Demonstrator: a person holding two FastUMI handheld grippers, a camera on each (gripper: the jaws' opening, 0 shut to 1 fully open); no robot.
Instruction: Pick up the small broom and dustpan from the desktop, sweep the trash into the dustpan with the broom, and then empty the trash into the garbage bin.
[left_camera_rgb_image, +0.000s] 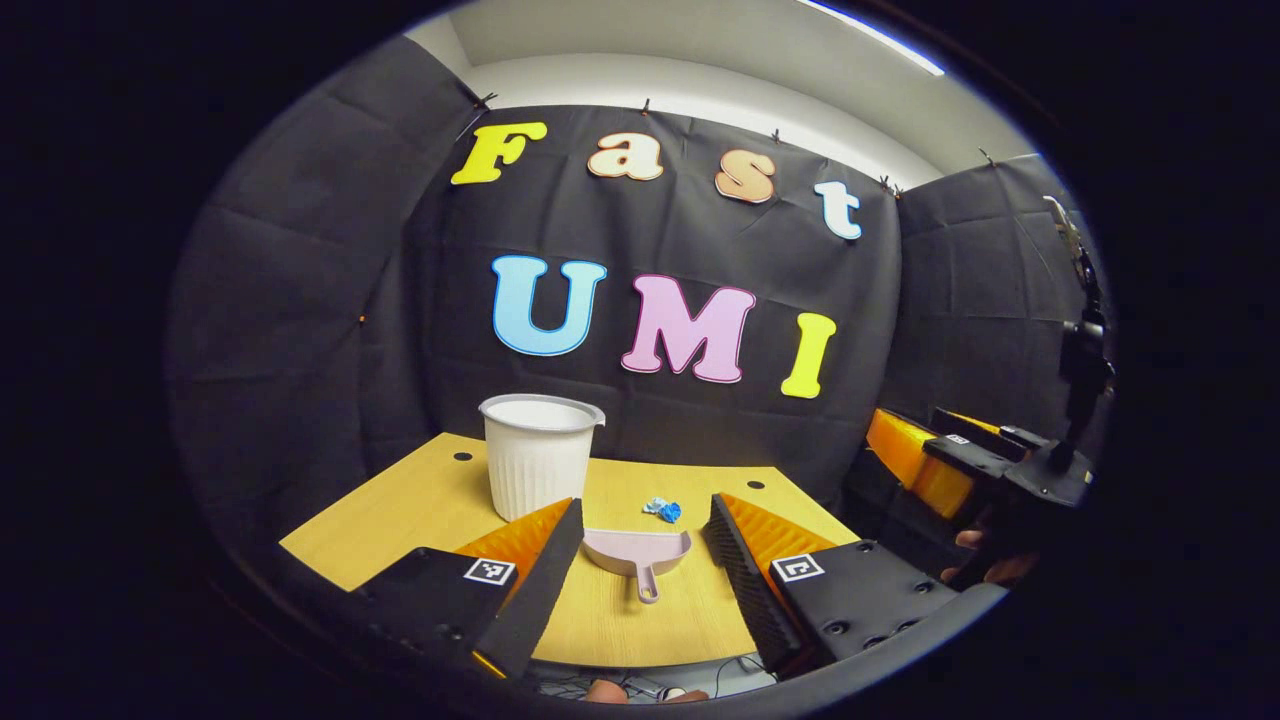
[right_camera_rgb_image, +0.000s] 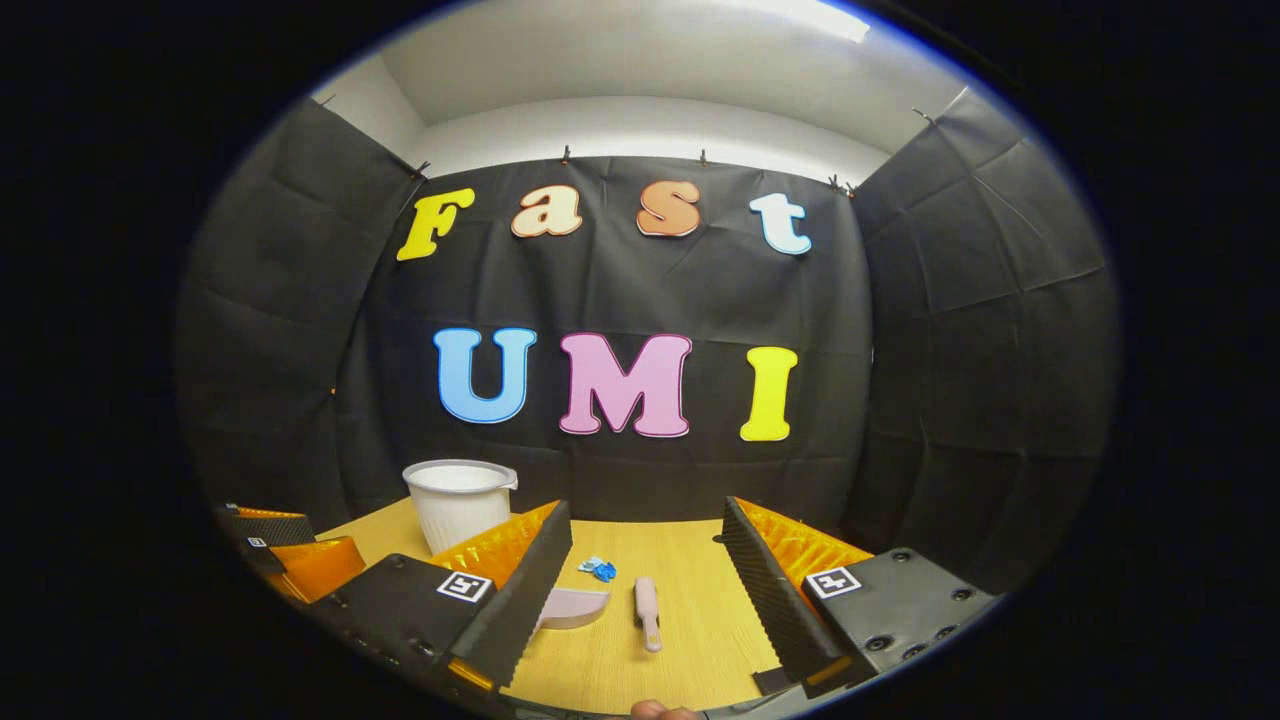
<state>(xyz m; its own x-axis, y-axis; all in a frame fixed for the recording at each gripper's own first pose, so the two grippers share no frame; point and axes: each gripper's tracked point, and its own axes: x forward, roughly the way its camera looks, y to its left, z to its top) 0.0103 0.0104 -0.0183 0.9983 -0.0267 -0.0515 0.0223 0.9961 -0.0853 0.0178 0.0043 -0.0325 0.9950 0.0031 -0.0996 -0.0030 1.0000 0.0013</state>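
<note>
A small pink dustpan (left_camera_rgb_image: 637, 552) lies on the wooden desktop (left_camera_rgb_image: 400, 510), handle toward me, in line between the fingers of my open left gripper (left_camera_rgb_image: 646, 505), which holds nothing. Just beyond it sits a crumpled blue-and-white scrap of trash (left_camera_rgb_image: 662, 509). A white ribbed garbage bin (left_camera_rgb_image: 540, 453) stands at the back left. In the right gripper view, a small pink broom (right_camera_rgb_image: 648, 610) lies ahead between the fingers of my open, empty right gripper (right_camera_rgb_image: 646, 503). The dustpan (right_camera_rgb_image: 575, 606) is partly hidden behind one finger, with the trash (right_camera_rgb_image: 600, 569) and bin (right_camera_rgb_image: 458, 500) behind.
The right gripper (left_camera_rgb_image: 935, 455) and the hand holding it (left_camera_rgb_image: 985, 565) hover off the table's right side. The left gripper (right_camera_rgb_image: 280, 545) shows at the left edge. Black cloth walls close the back and sides. Bare wood (right_camera_rgb_image: 700, 620) lies right of the broom.
</note>
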